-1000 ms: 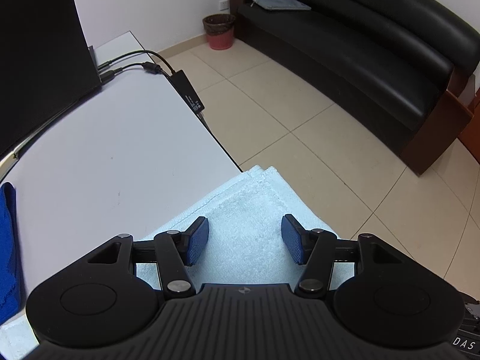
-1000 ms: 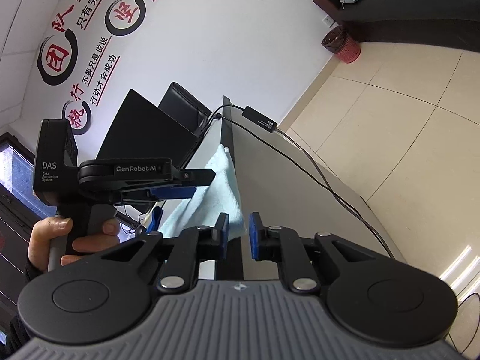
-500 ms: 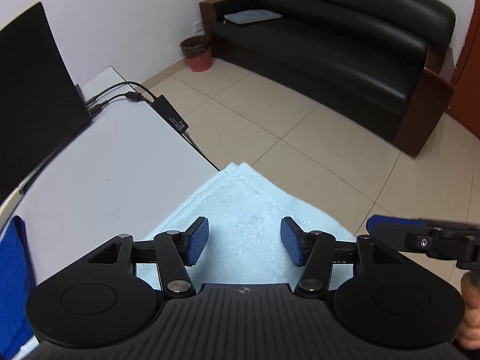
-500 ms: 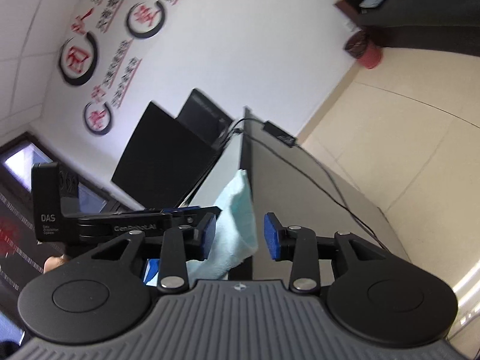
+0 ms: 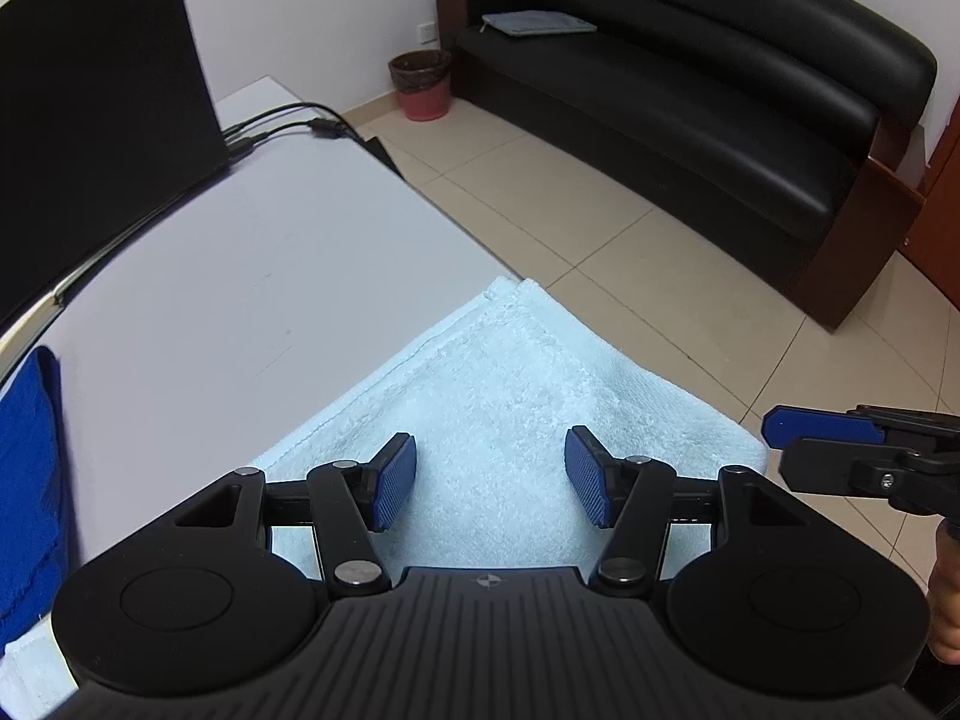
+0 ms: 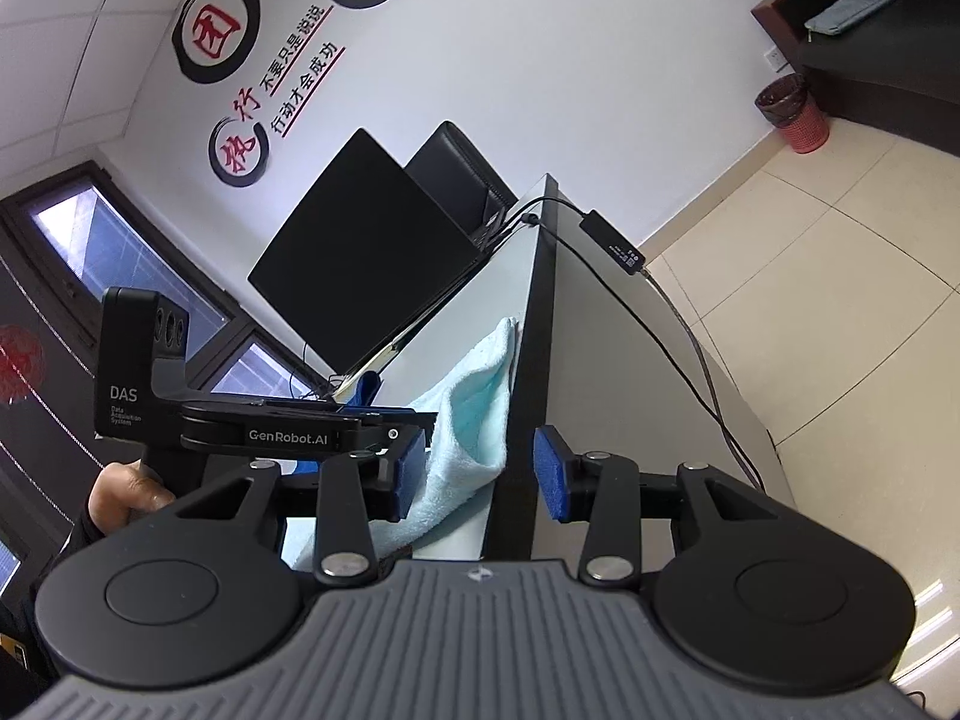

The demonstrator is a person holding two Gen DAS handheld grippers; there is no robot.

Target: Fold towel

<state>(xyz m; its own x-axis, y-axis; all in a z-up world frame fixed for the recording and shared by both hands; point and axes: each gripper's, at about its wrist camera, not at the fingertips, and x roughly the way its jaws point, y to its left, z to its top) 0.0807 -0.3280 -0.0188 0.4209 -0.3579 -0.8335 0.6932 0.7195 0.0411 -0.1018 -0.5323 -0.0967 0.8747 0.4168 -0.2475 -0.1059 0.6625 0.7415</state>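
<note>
We see our left gripper (image 5: 489, 483) as black, ribbed, with blue ridged pads (image 5: 396, 480) and silver screws. Our right gripper (image 6: 477, 474) looks grey-ribbed. White "GenRobot.AI" and "DAS" lettering marks the left one, lower left. Bare skin shows on our left hand (image 6: 123, 495).

Left gripper (image 5: 491, 480), jaws wide apart, hovers over the light-blue towel (image 5: 510, 372) overhanging the white table (image 5: 240, 276) edge; right gripper (image 5: 840, 450) just beside the towel

1 light towel (image 5: 510, 396), 1 blue cloth (image 5: 27, 480), 2 tools (image 5: 491, 483), 1 monitor (image 5: 90, 120).
</note>
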